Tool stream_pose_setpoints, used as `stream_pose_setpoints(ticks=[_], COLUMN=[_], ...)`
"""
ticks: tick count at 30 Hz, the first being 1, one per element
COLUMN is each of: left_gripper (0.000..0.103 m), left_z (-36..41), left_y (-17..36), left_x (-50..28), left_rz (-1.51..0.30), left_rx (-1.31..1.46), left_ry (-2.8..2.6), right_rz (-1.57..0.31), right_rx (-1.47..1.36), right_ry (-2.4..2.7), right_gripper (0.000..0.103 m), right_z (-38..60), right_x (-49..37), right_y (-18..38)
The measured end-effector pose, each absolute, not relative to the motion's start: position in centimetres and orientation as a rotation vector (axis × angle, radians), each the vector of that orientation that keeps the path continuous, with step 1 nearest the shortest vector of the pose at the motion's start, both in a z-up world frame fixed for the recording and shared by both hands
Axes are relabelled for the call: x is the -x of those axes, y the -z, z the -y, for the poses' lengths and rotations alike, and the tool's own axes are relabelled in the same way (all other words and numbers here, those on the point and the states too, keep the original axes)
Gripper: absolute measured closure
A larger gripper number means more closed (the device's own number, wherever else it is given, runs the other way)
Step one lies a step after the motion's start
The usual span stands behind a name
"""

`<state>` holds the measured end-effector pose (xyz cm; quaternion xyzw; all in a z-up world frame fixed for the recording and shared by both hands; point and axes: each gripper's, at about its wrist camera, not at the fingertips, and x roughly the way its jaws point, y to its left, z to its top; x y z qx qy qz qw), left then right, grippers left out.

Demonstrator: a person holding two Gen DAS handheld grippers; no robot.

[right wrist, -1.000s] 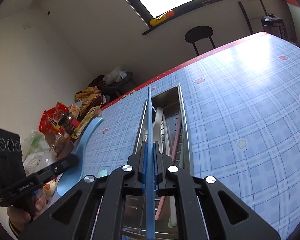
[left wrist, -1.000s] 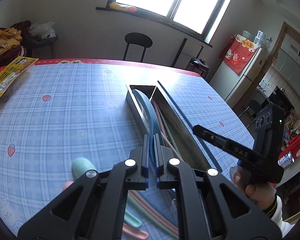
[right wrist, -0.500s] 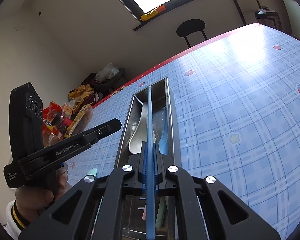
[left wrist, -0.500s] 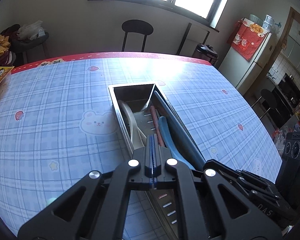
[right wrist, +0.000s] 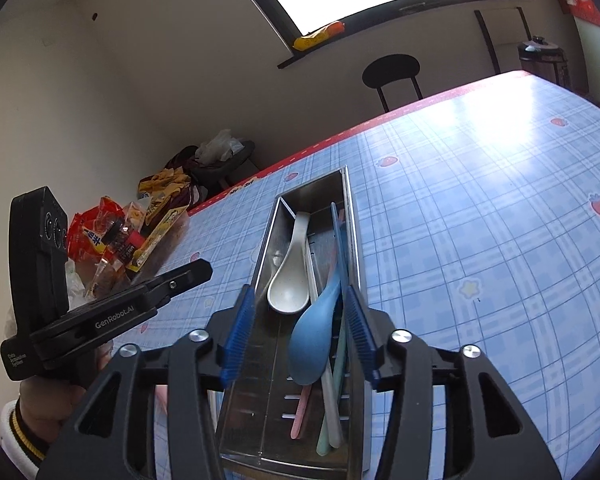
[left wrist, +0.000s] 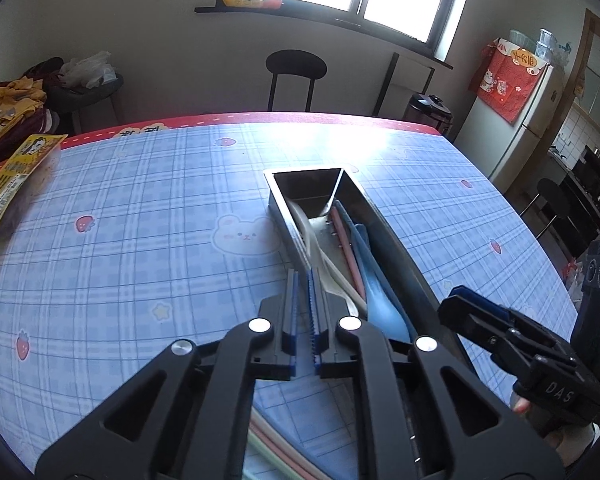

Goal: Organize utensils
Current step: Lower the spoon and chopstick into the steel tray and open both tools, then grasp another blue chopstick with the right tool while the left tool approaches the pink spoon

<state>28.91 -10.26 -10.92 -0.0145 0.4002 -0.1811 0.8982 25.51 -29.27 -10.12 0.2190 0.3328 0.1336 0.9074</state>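
Note:
A long steel utensil tray [right wrist: 350, 216] [left wrist: 276, 190] lies on the checked tablecloth. Inside it are a white spoon [right wrist: 288, 288], a blue spoon [right wrist: 312, 340] [left wrist: 380, 300], a blue chopstick [right wrist: 337, 232], and pink and pale green chopsticks [right wrist: 300, 412]. My right gripper [right wrist: 298, 292] hovers over the tray's near end. Its jaws are opening wide, and nothing is between the pads. My left gripper [left wrist: 300, 276] sits just left of the tray. Its jaws are opening a crack around empty air. Pink and green chopsticks [left wrist: 268, 448] lie on the cloth under it.
Snack packets [left wrist: 12, 176] [right wrist: 112, 236] are piled at the table's left edge. A black chair [left wrist: 296, 68] stands behind the far edge, and a fridge [left wrist: 520, 120] is at the right. A person's hand with a striped cuff [right wrist: 24, 432] holds the left gripper.
The left gripper let the blue spoon drop into the tray, then drew left and parted slightly. The right gripper opened, and the blue chopstick now lies in the tray.

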Motion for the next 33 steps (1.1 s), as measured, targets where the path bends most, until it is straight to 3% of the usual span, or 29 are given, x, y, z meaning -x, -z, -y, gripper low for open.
stream_pose_setpoints(ticks=[1, 3, 5, 6, 9, 10, 11, 20, 29, 31, 33], left_gripper=[0.082, 0.075, 0.056, 0.052, 0.034, 0.018, 0.009, 0.006, 0.006, 0.006, 0.006], left_z=[9.7, 8.3, 6.8, 6.0, 3.6, 2.9, 2.0, -2.4, -1.4, -1.2, -1.2], left_y=[10.8, 10.4, 10.1, 9.9, 9.5, 9.6, 9.6, 12.1, 13.9, 14.1, 14.4], left_x=[-28.4, -27.2, -25.6, -24.7, -21.9, -21.0, -20.0, -13.7, -11.6, -11.5, -11.5], left_rz=[-0.824, -0.814, -0.799, -0.789, -0.77, -0.767, -0.759, -0.782, -0.726, -0.713, -0.711], left_rx=[0.032, 0.041, 0.045, 0.047, 0.041, 0.041, 0.043, 0.043, 0.005, 0.016, 0.024], left_ry=[0.367, 0.356, 0.338, 0.33, 0.299, 0.286, 0.275, 0.25, 0.299, 0.303, 0.3], right_rz=[-0.678, -0.665, -0.653, -0.646, -0.631, -0.63, -0.624, -0.628, -0.716, -0.724, -0.753], right_rx=[-0.437, -0.409, -0.369, -0.343, -0.258, -0.232, -0.208, -0.06, 0.04, 0.013, -0.005], right_ry=[-0.275, -0.275, -0.284, -0.284, -0.288, -0.29, -0.3, -0.38, -0.385, -0.384, -0.373], right_gripper=[0.044, 0.025, 0.015, 0.01, 0.006, 0.006, 0.006, 0.006, 0.006, 0.02, 0.049], right_z=[29.2, 28.7, 28.3, 28.0, 26.6, 26.1, 25.6, 22.1, 21.1, 21.5, 21.9], right_x=[-25.3, -25.1, -24.6, -24.4, -23.5, -23.2, -22.8, -18.5, -14.1, -13.8, -13.9], right_y=[9.9, 9.6, 9.4, 9.2, 8.7, 8.5, 8.3, 8.1, 10.1, 10.1, 10.5])
